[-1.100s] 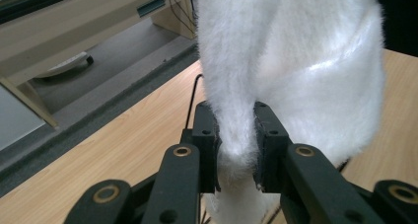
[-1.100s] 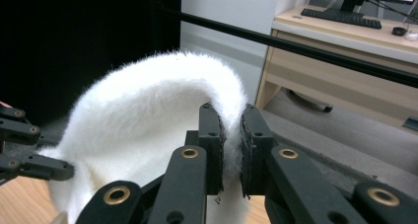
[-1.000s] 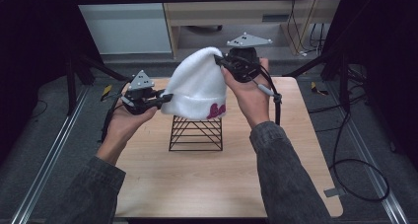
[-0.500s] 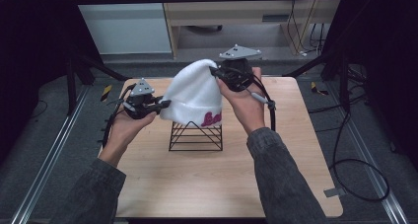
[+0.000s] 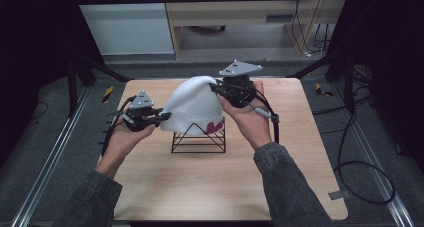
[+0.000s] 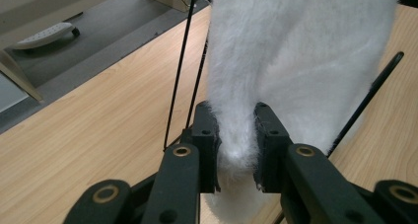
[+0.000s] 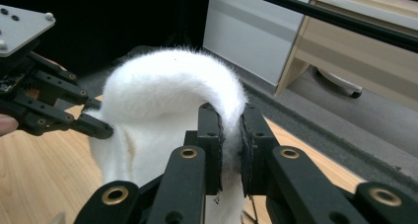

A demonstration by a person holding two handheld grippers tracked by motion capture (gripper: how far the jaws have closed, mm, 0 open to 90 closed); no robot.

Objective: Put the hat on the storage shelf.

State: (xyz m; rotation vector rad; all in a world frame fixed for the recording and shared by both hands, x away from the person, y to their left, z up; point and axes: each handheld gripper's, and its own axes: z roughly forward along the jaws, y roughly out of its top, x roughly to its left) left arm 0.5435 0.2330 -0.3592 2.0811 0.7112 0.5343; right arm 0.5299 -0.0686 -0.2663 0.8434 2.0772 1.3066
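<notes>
A fluffy white beanie (image 5: 192, 107) with a pink mark on its brim drapes over a black wire rack (image 5: 199, 139) in the middle of the wooden table (image 5: 210, 182). My left gripper (image 5: 161, 118) is shut on the hat's left lower edge; in the left gripper view the white beanie (image 6: 296, 61) is pinched at my left gripper (image 6: 236, 145). My right gripper (image 5: 216, 87) is shut on the crown at the upper right; in the right gripper view the beanie (image 7: 167, 95) bulges past my right gripper (image 7: 230, 130), and the left gripper (image 7: 96, 128) shows farther off.
A wooden cabinet (image 5: 240, 17) stands beyond the table's far edge. Black frame legs (image 5: 75, 72) flank the table. Cables (image 5: 350, 152) lie on the floor to the right. Bare tabletop stretches in front of the rack.
Both grippers have lowered the beanie onto the wire rack. The right gripper moved down and slightly forward; the hat now covers more of the rack's top.
</notes>
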